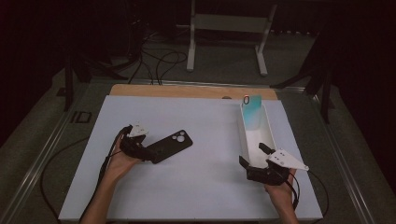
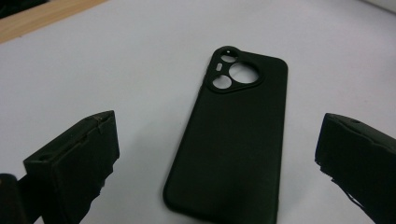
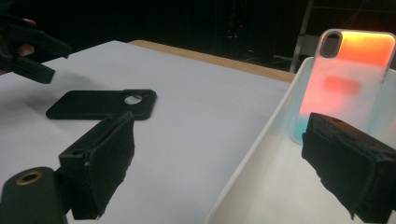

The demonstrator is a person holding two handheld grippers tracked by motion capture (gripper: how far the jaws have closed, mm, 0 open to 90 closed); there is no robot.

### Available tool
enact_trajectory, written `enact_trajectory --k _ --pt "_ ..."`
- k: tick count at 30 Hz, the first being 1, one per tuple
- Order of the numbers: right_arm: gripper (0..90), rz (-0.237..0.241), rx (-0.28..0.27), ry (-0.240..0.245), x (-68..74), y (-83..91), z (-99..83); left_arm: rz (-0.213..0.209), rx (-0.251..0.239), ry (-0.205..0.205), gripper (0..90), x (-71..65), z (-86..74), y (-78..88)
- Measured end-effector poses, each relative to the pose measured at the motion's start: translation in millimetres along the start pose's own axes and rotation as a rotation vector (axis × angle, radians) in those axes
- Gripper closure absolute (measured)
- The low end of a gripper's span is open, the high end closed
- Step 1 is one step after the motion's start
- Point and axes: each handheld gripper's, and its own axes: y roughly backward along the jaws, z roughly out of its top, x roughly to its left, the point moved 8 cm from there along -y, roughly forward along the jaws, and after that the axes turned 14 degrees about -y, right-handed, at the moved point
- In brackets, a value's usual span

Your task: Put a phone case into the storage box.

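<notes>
one black phone case [image 2: 233,140] between left gripper [image 2: 217,163] jaws

Matte black phone case [image 2: 233,140] between the left jaws; translucent orange-to-teal gradient phone case [image 3: 348,79] beyond the right jaws; white rectangular tray [image 1: 243,135].

Left claw [image 1: 148,152] is held low in the person's left hand [image 1: 119,163], jaws spread wide apart. Right claw [image 1: 254,156], gripped by the right hand [image 1: 279,186], likewise gapes, one jaw either side.
</notes>
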Motion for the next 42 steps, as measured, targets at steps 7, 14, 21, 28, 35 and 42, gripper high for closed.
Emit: enact_trajectory --k 7,14,21,28,35,42 --pt "9.5 -0.003 0.003 0.002 0.0 -0.3 -0.8 -0.025 0.046 -0.011 3.0 -1.9 -3.4 -15.9" --pt "9.5 -0.002 0.004 0.003 -0.1 -1.1 -1.6 -0.073 0.094 -0.025 3.4 -8.8 -6.0 -28.0" --pt "9.5 -0.001 0.005 0.003 -0.3 -1.4 -2.0 -0.101 0.149 -0.024 7.3 -13.7 -13.9 -37.9" --pt "9.5 -0.002 0.007 0.000 -0.4 -1.7 -2.3 -0.112 0.199 -0.023 9.3 -15.8 -20.7 -42.5" --pt "9.5 -0.002 0.006 -0.001 -0.9 -1.8 -2.3 -0.111 0.228 -0.030 9.0 -17.3 -24.5 -46.2" --pt "9.5 0.010 0.005 -0.022 -1.0 -1.8 -1.8 -0.105 0.231 -0.036 6.8 -18.6 -24.5 -47.5"
